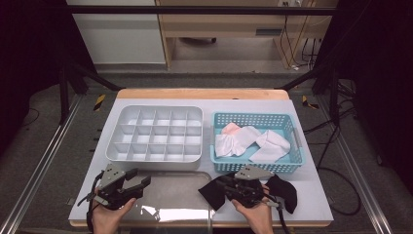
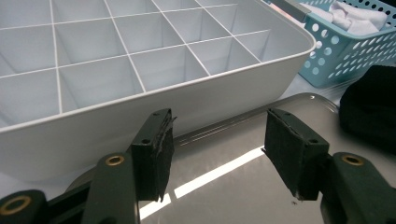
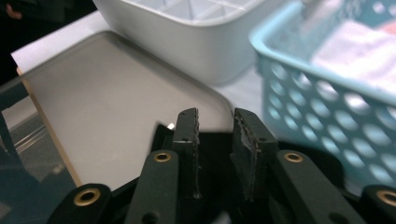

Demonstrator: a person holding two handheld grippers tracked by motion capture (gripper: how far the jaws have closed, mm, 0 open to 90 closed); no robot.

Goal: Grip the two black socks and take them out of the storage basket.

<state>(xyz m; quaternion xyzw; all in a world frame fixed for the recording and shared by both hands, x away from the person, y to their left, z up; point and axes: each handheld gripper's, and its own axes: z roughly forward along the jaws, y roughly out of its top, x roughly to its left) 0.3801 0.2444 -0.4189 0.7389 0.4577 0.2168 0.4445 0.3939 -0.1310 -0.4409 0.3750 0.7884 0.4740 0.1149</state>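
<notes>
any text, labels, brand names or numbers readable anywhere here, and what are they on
None can be read.
White divided organiser: plain, no print or label.
Blue perforated basket: no marking; the white cloths in it are plain.
Black cloth and metal tray: no writing.
Left gripper and right gripper: no brand or number visible.
Yellow and black hazard stripes on the floor carry no words.
</notes>
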